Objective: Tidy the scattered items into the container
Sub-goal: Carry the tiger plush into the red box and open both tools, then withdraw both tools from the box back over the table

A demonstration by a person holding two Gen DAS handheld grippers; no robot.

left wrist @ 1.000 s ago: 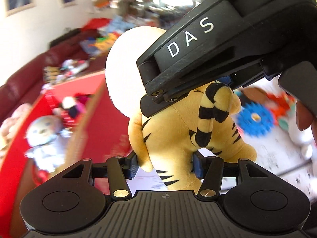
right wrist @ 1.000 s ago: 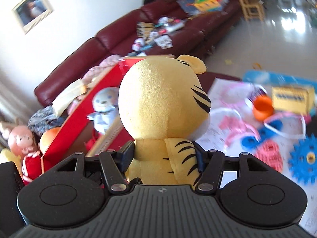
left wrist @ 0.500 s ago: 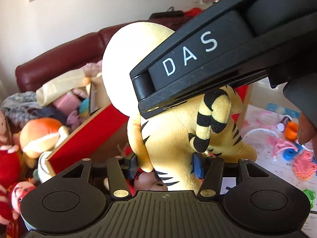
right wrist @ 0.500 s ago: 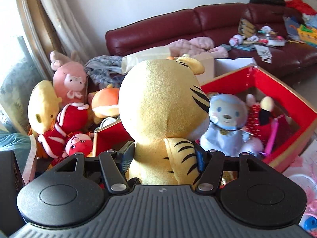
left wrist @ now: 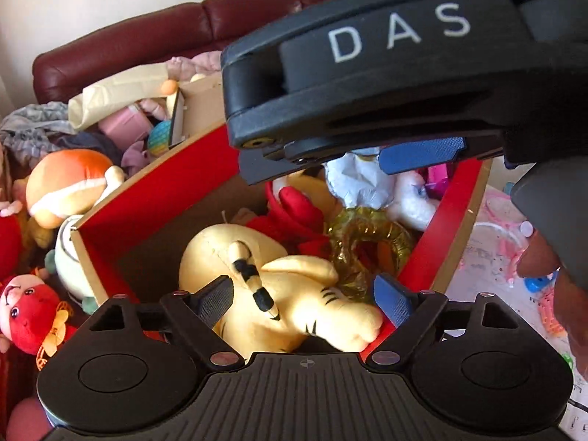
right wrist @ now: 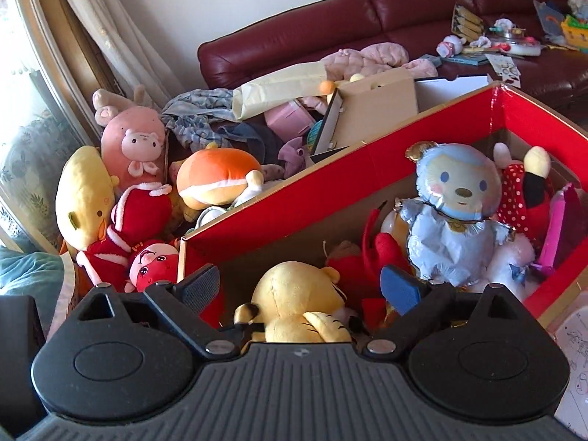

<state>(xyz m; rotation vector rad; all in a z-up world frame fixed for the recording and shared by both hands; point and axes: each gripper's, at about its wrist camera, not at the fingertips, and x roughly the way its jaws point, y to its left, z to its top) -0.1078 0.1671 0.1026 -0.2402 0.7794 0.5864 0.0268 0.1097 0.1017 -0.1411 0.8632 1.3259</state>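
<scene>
The yellow plush tiger (left wrist: pixel 294 294) (right wrist: pixel 297 308) lies on its side inside the red cardboard box (left wrist: pixel 158 198) (right wrist: pixel 294 198), among other toys. My left gripper (left wrist: pixel 303 296) hangs over the box with its jaws opening wide; the tiger lies below and between them, not pressed by the pads. My right gripper (right wrist: pixel 301 286) is also opening above the tiger, its pads clear of the plush. In the left wrist view the right gripper's black body (left wrist: pixel 386 73) fills the upper right.
A blue foil bear balloon (right wrist: pixel 452 213), a red dotted plush (right wrist: pixel 522 191) and a gold ring (left wrist: pixel 367 242) share the box. Plush toys (right wrist: pixel 220 176) pile up left of it. A dark red sofa (right wrist: pixel 367 11) stands behind. Small plastic toys (left wrist: pixel 514 220) lie on the floor at right.
Both grippers have opened and let the tiger go; it has dropped from upright between the jaws to lying in the box.
</scene>
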